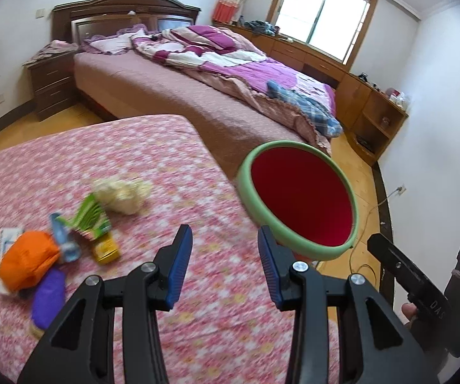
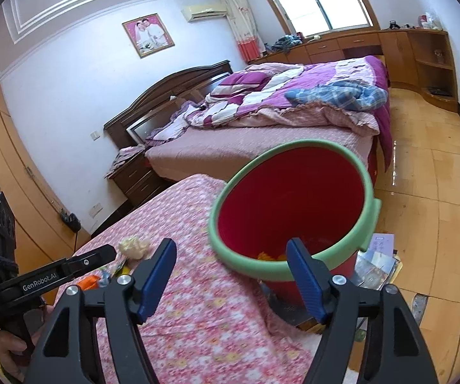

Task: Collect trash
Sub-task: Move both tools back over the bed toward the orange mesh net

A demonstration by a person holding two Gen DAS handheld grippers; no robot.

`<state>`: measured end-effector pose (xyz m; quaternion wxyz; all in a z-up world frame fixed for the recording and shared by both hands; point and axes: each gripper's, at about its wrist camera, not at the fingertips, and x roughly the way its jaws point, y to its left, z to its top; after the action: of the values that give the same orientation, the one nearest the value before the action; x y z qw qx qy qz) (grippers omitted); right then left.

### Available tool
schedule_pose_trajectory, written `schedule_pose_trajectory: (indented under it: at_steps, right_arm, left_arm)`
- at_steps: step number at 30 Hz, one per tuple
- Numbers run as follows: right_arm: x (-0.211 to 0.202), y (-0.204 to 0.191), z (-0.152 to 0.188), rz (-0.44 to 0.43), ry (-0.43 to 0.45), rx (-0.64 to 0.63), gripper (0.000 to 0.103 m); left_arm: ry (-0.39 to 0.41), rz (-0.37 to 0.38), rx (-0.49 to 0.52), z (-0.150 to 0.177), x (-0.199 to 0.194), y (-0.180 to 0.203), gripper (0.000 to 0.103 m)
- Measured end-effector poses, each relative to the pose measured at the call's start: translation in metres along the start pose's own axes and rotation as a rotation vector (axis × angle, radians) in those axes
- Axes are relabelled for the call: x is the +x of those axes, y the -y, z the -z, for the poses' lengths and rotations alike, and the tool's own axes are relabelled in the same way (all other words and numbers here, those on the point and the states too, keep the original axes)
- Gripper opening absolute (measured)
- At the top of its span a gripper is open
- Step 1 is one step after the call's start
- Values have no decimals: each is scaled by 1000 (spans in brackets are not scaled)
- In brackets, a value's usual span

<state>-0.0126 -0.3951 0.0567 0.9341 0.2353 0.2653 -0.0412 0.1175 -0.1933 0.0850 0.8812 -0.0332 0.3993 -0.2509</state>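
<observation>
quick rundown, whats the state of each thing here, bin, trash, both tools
bin: upright beside the table, open top, something orange at the bottom
crumpled tissue: on the tablecloth, not picked up
wrapper pile: heaped on the tablecloth, not picked up
left tool: open, empty
right tool: open, empty, over the bin's rim

Unmade bed (image 1: 197,73), wooden nightstand (image 1: 52,86), framed portrait (image 2: 148,34), window (image 1: 322,19)
</observation>
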Motion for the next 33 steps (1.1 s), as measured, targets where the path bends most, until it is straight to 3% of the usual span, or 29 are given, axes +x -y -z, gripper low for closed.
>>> schedule_pose_trajectory:
  at_steps: [17, 26, 33]
  right_arm:
    - [11, -50, 27, -43, -76, -67, 79]
    - [23, -60, 36, -38, -115, -80, 82]
    - [33, -61, 41, -26, -147, -81, 83]
  left_arm:
    - [37, -167, -135, 25, -45, -101, 43]
    - [12, -271, -158, 29, -35, -148, 48]
    - [-26, -299, -199, 36, -13, -176, 55]
